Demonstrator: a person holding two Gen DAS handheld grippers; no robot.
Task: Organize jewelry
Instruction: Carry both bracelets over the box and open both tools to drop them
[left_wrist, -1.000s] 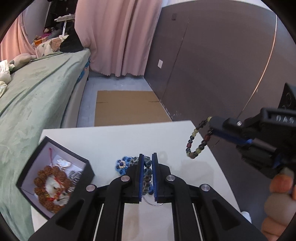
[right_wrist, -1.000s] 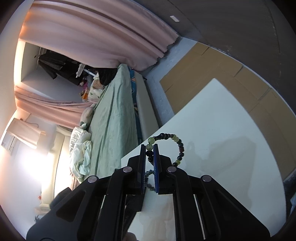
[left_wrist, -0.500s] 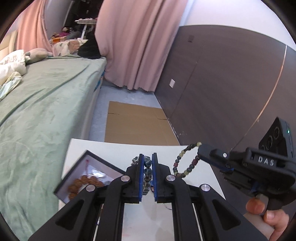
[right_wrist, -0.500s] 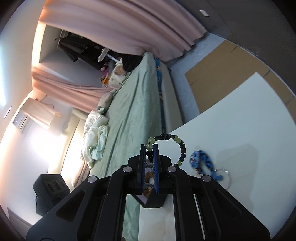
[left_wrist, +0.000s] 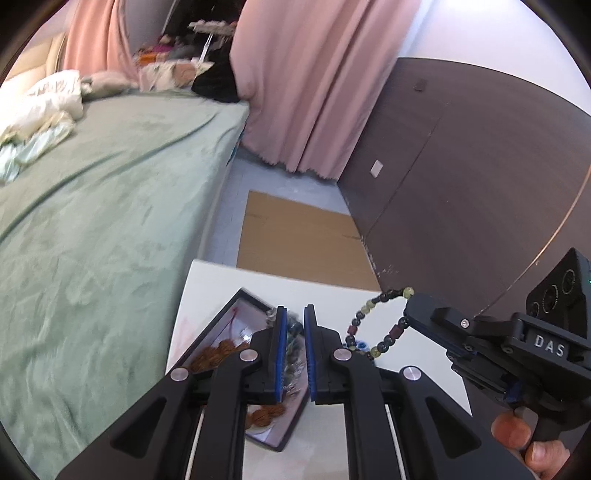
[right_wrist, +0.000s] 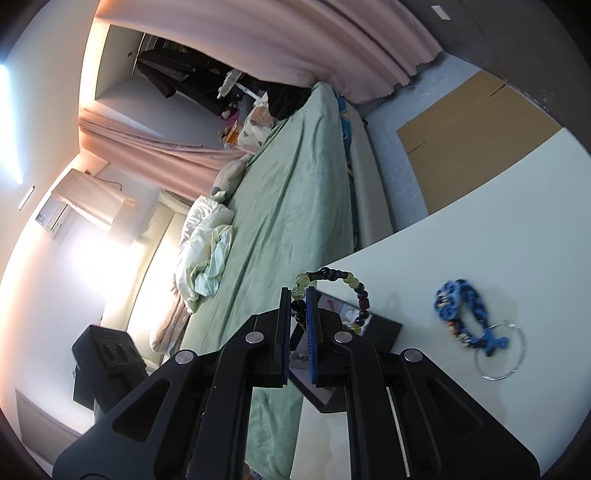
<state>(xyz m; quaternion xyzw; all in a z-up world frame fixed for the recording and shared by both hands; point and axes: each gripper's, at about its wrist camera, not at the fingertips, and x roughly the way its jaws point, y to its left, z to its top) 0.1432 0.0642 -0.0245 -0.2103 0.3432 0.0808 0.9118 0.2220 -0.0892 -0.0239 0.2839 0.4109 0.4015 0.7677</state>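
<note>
My left gripper (left_wrist: 294, 314) is shut on a dark beaded bracelet (left_wrist: 293, 334) and holds it over the open black jewelry box (left_wrist: 221, 325), which has a white lining and brown bead strings inside. My right gripper (right_wrist: 298, 295) is shut on a green-and-dark bead bracelet (right_wrist: 347, 280); it also shows in the left wrist view (left_wrist: 373, 321), hanging in the air to the right of the box. A blue flower bracelet (right_wrist: 454, 306) and a thin silver ring hoop (right_wrist: 498, 350) lie on the white table (right_wrist: 517, 221). The box also shows in the right wrist view (right_wrist: 384, 326).
A bed with a green cover (left_wrist: 92, 203) runs along the table's left side. A cardboard sheet (left_wrist: 295, 236) lies on the floor beyond the table. A dark wall panel (left_wrist: 461, 166) stands at the right. Pink curtains (left_wrist: 295, 74) hang at the back.
Both grippers have moved left toward the jewelry box, each with its bracelet. The left gripper's bracelet has left the table by the blue one and now hangs over the box.
</note>
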